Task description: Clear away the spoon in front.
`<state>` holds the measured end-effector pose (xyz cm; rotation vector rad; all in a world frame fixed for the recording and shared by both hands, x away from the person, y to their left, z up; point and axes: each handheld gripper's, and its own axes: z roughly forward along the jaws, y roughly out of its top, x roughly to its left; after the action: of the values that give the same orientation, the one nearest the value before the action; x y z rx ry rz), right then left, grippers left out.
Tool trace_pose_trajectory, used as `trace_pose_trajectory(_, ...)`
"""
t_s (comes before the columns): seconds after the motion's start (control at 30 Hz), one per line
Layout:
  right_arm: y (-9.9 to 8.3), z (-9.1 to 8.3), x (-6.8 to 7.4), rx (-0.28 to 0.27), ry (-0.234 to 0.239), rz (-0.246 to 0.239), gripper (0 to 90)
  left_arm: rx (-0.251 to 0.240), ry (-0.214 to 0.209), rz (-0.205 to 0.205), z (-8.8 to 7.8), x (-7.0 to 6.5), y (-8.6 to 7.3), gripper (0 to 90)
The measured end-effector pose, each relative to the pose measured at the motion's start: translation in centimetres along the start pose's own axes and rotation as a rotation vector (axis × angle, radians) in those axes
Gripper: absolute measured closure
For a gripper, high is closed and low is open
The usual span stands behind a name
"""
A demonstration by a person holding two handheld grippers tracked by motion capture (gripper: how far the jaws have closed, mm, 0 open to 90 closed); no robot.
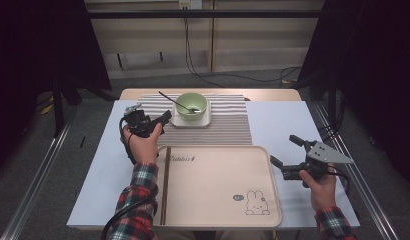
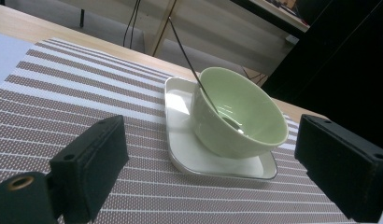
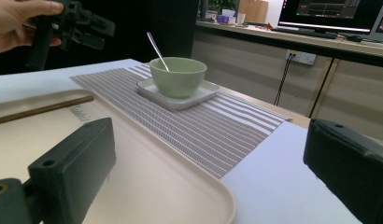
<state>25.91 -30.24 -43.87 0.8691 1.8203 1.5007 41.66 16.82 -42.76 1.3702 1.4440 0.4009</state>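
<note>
While both hands hover above the worktop (image 1: 288, 120), neither hand-held gripper has hold of anything.

Landmark: pale green ceramic bowl (image 1: 191, 106), far centre of the worktop.
- Bowl stands upright on a small white square plate (image 1: 205, 121); plate lies on a brown-and-white striped woven placemat (image 1: 233, 122).
- Thin metal spoon (image 1: 174, 102) stands in the bowl, handle leaning out over the rim to the bowl's left and away from the person.
- Left hand-held gripper (image 1: 165, 120): just left of the bowl, over the placemat's left edge, jaws pointing at the bowl. Jaws spread wide, nothing between them. In the left gripper view the bowl and plate sit framed between the two black jaws, well clear of both.
- Right hand-held gripper (image 1: 285, 150): well to the right of the bowl and nearer the person, beside the right rim of the tray. Jaws wide apart, empty, also aimed toward the bowl.
- Beige rectangular plastic tray with a rabbit print (image 1: 218, 200): on the person's side of the bowl, its far rim touching or overlapping the placemat's near edge.
- Pair of dark brown wooden chopsticks (image 1: 165, 187): lying inside the tray along its left rim, under the left forearm's side.
</note>
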Motion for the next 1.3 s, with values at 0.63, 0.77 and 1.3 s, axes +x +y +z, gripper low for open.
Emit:
trace_pose_trajectory(0.63, -0.1, -0.1, 0.0, 0.011, 0.003, -0.009, 1.8, -0.046, 0.029, -0.024, 2.8, 0.4, 1.1, 11.7)
trace_pose_trajectory(0.77, -0.1, -0.1, 0.1, 0.004, -0.005, -0.008, 1.8, -0.054, 0.046, -0.002, 3.6, 0.6, 1.1, 14.4)
trace_pose_trajectory(1.3, -0.1, -0.1, 0.1, 0.005, -0.006, -0.012, 1.8, -0.082, 0.040, -0.012, 6.7, 0.7, 1.5, 34.5)
